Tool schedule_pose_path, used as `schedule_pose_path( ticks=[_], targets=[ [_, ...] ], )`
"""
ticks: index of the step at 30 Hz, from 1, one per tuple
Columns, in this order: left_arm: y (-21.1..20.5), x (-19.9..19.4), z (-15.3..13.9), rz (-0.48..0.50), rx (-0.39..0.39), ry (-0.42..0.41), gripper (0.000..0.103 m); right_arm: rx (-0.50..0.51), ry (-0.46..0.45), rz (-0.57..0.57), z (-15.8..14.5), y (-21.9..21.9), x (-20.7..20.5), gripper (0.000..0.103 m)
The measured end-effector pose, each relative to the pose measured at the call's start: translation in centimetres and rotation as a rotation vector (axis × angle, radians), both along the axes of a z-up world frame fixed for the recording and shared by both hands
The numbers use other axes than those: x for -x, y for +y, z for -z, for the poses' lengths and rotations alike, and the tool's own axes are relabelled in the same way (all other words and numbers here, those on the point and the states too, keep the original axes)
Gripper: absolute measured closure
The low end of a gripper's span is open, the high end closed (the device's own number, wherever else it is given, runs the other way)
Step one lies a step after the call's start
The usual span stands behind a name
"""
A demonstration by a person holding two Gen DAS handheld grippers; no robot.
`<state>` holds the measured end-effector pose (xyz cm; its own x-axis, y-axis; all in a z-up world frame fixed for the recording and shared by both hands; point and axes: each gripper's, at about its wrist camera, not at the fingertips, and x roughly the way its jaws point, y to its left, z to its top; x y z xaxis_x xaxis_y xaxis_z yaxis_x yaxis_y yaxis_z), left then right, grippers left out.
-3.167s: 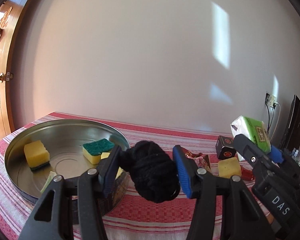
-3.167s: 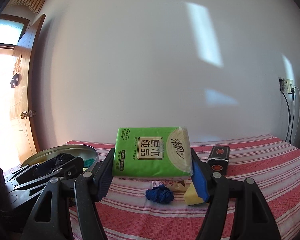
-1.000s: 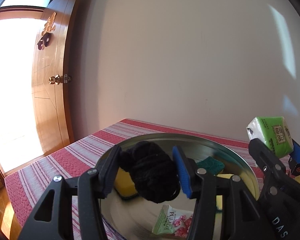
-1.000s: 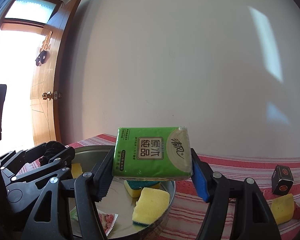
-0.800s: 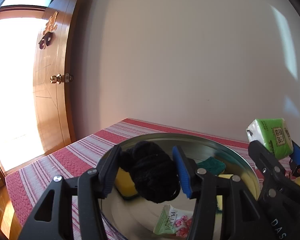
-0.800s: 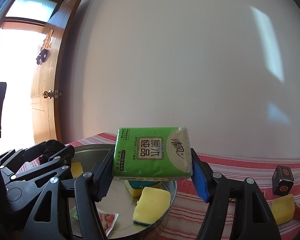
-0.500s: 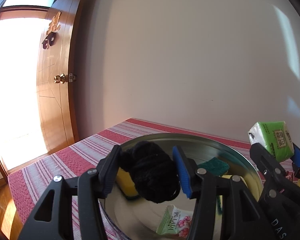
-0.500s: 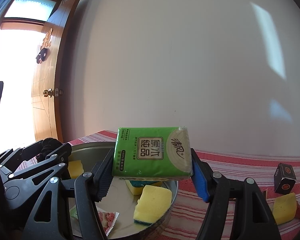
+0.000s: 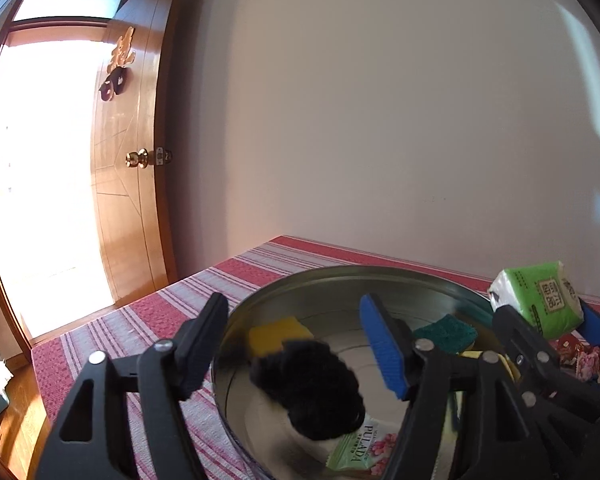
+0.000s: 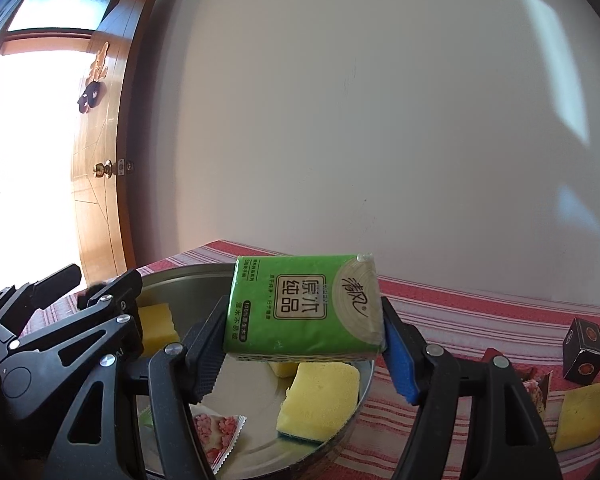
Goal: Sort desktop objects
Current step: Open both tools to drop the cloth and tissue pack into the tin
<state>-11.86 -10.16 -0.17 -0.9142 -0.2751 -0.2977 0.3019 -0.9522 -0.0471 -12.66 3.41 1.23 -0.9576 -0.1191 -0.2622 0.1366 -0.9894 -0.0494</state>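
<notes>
The black yarn ball (image 9: 308, 390) sits below and between the spread fingers of the left hand-held gripper (image 9: 296, 344), inside the round metal tin (image 9: 340, 276); the fingers stand wide apart and touch nothing, so this gripper is released, though whether the ball rests on the tin floor or is mid-fall cannot be told. It lies partly over a floral wipes packet (image 9: 358, 452), with a yellow sponge (image 9: 278, 334) just behind it and a green-topped sponge (image 9: 446, 332) further right. The green tissue pack (image 10: 306, 308) is clenched across its long axis by the right hand-held gripper (image 10: 304, 342), held level above the tin's near rim, so the tin lies straight below and slightly ahead of it; the coming move probably turns on carrying the pack a little further over the rim before letting go. The right view shows what the left does not: another yellow sponge (image 10: 320, 398) under the pack, and on the striped bench (image 10: 480, 320) outside the tin a loose yellow sponge (image 10: 580, 412) and a small dark box (image 10: 584, 344) awaiting sorting.
</notes>
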Motion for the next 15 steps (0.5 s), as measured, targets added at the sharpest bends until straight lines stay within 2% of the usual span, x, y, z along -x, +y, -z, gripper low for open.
schedule_pose_path(
  ticks=[1,6,9,11,12,15],
  targets=[
    [-0.1,0.0,0.0,-0.009,-0.005,-0.002,0.010,0.016,0.000,0.006,0.0,0.3,0.0,0.031],
    [0.6,-0.3,-0.1,-0.010,0.034,0.010,0.009,0.057,0.021,0.027,-0.2,1.1,-1.0,0.029],
    [0.2,-0.3,-0.1,-0.013,0.023,0.010,0.009,0.048,0.049,0.038,-0.4,1.1,-1.9,0.028],
    [-0.2,-0.3,0.0,-0.027,0.006,0.008,0.009,0.050,0.079,0.056,-0.6,1.3,-2.6,0.024],
    [-0.3,-0.4,0.0,-0.033,0.004,0.008,0.009,0.052,0.094,0.070,-0.7,1.4,-2.9,0.019],
    [0.0,-0.4,0.0,-0.033,0.018,0.010,0.009,0.069,0.131,0.099,-0.8,2.0,-3.7,0.017]
  ],
)
